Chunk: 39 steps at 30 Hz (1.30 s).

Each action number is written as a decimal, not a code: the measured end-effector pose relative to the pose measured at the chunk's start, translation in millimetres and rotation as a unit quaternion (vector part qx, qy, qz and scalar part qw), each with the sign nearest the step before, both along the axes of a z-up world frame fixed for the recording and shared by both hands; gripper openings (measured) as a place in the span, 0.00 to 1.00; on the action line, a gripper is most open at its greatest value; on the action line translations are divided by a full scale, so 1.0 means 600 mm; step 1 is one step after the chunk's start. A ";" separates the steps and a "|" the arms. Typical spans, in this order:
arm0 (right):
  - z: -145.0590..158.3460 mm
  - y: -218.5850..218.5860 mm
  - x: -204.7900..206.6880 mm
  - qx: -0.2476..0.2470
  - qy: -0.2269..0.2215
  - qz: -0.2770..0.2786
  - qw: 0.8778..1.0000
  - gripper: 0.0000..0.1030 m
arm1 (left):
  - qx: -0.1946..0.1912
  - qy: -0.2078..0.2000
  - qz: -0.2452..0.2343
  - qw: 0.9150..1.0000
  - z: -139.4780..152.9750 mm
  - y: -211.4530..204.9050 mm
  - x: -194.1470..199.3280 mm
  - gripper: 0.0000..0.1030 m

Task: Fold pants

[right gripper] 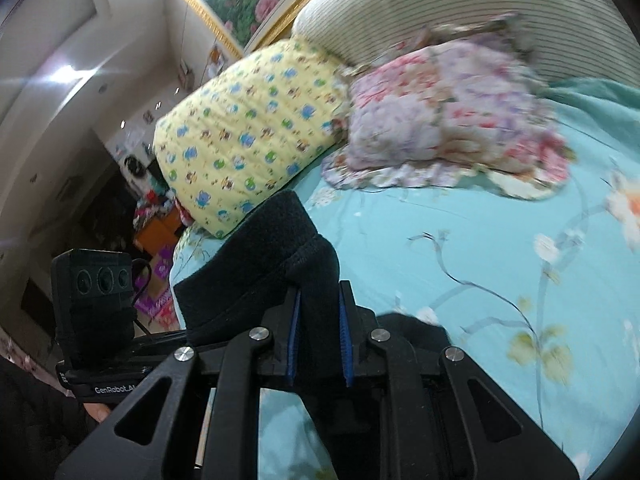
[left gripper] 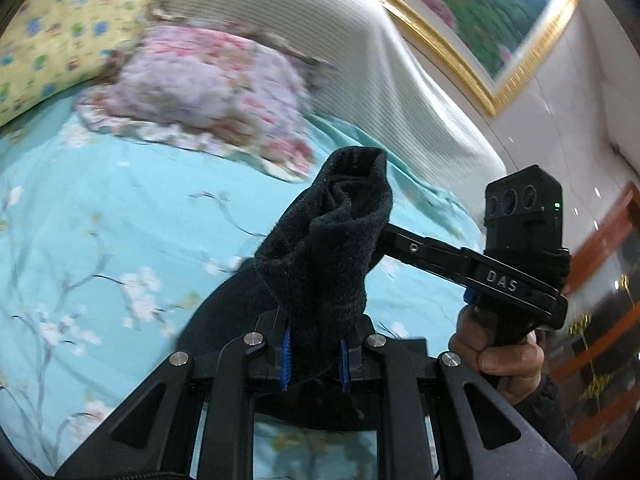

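Black fleece pants (left gripper: 324, 248) are lifted off the bed, and both grippers hold them. My left gripper (left gripper: 315, 354) is shut on a bunched fold of the cloth, which stands up between its blue pads (left gripper: 285, 354). In the left wrist view the right gripper reaches in from the right, its fingertips buried in the same cloth, with a hand (left gripper: 500, 352) on its handle. In the right wrist view my right gripper (right gripper: 320, 336) is shut on a hemmed edge of the pants (right gripper: 256, 264). The left gripper's body (right gripper: 96, 300) shows at the left. More black cloth hangs below both grippers.
The bed has a turquoise floral sheet (left gripper: 100, 240). A pink floral pillow (left gripper: 200, 92) and a yellow patterned pillow (right gripper: 248, 136) lie at its head, against a striped white headboard (left gripper: 320, 40). A gold-framed picture (left gripper: 480, 12) hangs above. Clutter lies on the floor (right gripper: 156, 240) beside the bed.
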State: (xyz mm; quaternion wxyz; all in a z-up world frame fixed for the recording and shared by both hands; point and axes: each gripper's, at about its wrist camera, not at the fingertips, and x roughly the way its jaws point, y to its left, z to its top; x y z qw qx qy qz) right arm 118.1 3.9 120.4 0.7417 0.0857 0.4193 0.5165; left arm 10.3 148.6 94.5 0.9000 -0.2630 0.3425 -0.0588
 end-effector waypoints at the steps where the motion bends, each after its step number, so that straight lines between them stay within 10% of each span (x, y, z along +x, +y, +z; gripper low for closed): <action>1: -0.003 -0.019 -0.002 0.004 0.002 -0.009 1.000 0.18 | 0.002 0.001 -0.009 1.000 -0.001 -0.014 0.003 0.16; 34: -0.140 -0.302 -0.056 0.032 0.064 -0.157 0.985 0.20 | 0.114 0.045 -0.153 0.981 -0.096 -0.283 0.055 0.20; 39: -0.149 -0.319 -0.067 -0.010 0.064 -0.194 0.979 0.24 | 0.122 0.047 -0.174 0.976 -0.109 -0.300 0.056 0.52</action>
